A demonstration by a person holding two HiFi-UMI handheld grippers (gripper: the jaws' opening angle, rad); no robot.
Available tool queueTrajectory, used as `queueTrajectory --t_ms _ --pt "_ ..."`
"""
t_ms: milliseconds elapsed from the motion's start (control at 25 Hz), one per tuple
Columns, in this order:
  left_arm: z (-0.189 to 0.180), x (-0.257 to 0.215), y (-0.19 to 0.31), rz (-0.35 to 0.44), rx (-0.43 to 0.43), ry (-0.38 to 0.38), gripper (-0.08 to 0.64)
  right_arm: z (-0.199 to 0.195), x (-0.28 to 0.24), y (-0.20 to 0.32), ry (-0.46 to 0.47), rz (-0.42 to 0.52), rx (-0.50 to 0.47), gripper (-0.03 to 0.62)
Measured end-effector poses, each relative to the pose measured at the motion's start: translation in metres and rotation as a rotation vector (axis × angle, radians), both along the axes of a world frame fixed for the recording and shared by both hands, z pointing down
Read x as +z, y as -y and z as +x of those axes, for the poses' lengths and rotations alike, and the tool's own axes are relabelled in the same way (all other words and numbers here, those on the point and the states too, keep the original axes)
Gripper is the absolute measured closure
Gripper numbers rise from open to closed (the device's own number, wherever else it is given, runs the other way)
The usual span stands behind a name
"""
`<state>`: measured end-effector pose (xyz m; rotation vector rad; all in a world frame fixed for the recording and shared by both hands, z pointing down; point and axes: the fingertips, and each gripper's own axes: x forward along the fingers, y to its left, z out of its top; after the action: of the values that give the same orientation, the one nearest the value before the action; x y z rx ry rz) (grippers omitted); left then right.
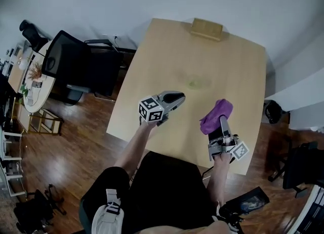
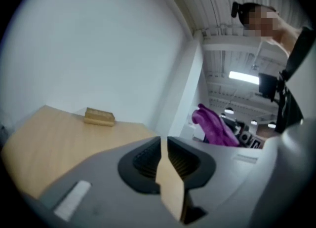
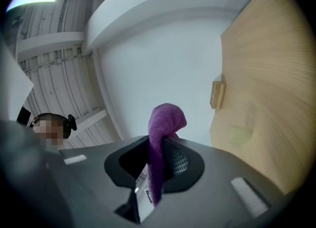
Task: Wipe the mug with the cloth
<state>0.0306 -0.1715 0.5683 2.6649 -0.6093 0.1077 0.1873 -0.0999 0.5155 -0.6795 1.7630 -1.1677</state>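
Left tongs (image 1: 174,97) were slightly parted with nothing between them, held over the counter (image 1: 162,55) near its front edge. Right tongs (image 1: 223,122) pinched the purple cloth (image 1: 216,115), which bunched up past the tips above the counter's near right part. Wooden block (image 1: 206,28) sat at the far edge.

An office: swivel chair (image 1: 68,58) beside a cluttered desk (image 1: 43,85).
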Motion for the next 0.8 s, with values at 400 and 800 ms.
queueTrajectory --t_ms 400,800 --pt "0.033 0.149 0.074 0.221 0.235 0.706 0.386 -0.002 0.004 -0.023 -0.063 -0.062 0.137 0.529" --pt "0.052 0.210 0.095 0.421 0.449 1.100 0.456 -0.001 0.008 -0.040 -0.108 -0.113 0.190 0.529"
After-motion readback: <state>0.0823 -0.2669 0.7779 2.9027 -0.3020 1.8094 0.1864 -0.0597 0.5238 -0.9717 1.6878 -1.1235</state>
